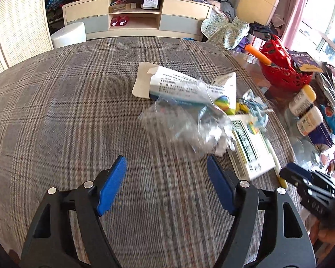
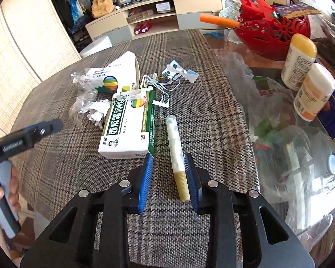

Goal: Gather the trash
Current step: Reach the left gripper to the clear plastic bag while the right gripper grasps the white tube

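Trash (image 2: 127,120) lies heaped on the plaid tablecloth (image 2: 201,116): cartons, crumpled wrap, strips. Right gripper (image 2: 168,163), jaws narrowed, straddles a capped tube (image 2: 175,147) at six o'clock of the heap, left pad clear. Left gripper (image 1: 166,163) gapes empty.

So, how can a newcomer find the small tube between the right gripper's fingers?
Start at the plaid tablecloth. Right of the green-and-white box lies a slim tube. Only it is a clear cylinder with white filling and a yellowish ribbed cap.
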`<state>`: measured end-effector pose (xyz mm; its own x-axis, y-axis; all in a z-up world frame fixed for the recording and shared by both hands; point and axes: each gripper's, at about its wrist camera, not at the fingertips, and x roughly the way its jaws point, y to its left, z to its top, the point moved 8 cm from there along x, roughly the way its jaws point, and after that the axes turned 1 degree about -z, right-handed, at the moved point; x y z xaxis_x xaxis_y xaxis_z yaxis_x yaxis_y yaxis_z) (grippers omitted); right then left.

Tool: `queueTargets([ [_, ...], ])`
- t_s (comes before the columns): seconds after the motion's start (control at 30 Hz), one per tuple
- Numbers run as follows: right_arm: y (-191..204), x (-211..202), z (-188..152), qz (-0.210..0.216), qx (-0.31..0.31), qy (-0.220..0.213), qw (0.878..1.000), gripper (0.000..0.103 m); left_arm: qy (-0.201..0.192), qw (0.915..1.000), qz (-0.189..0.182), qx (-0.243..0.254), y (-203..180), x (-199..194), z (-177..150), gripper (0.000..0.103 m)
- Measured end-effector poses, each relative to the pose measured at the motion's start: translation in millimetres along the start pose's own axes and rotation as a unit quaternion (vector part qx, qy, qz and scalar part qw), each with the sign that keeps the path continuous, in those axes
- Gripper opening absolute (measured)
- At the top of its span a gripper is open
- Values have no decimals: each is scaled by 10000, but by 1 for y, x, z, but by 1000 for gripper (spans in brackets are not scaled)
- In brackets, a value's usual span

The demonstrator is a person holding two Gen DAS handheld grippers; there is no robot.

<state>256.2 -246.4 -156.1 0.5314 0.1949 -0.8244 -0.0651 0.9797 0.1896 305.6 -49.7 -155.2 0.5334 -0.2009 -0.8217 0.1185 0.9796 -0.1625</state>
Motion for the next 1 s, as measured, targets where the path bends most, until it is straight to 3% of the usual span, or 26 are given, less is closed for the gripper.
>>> queueTargets([
  [0.2,3,12,4,37,-116,53,9999,31,-38,10000,14,43,-12,19,30,73],
  [0.33,0,22,4,-90,-229,90,9997,31,-53,9994,250,217,-19,30,45,74],
  [0.53,-4,29,8,-305,-404,-13,9987,21,185,9992,276,202,-15,47,41,70],
  [0.77,-6,29,9,-411,-450,-64,9981,14,180,9995,242,137,0,42,36,71],
  [0.9,-1,28,8,-694,-694,-111,9951,14,179,9995,201,174,3,38,33,61],
  [1.0,0,28,7,-641,-632,-84,9959,14,171,9995,144,214,4,32,32,51],
])
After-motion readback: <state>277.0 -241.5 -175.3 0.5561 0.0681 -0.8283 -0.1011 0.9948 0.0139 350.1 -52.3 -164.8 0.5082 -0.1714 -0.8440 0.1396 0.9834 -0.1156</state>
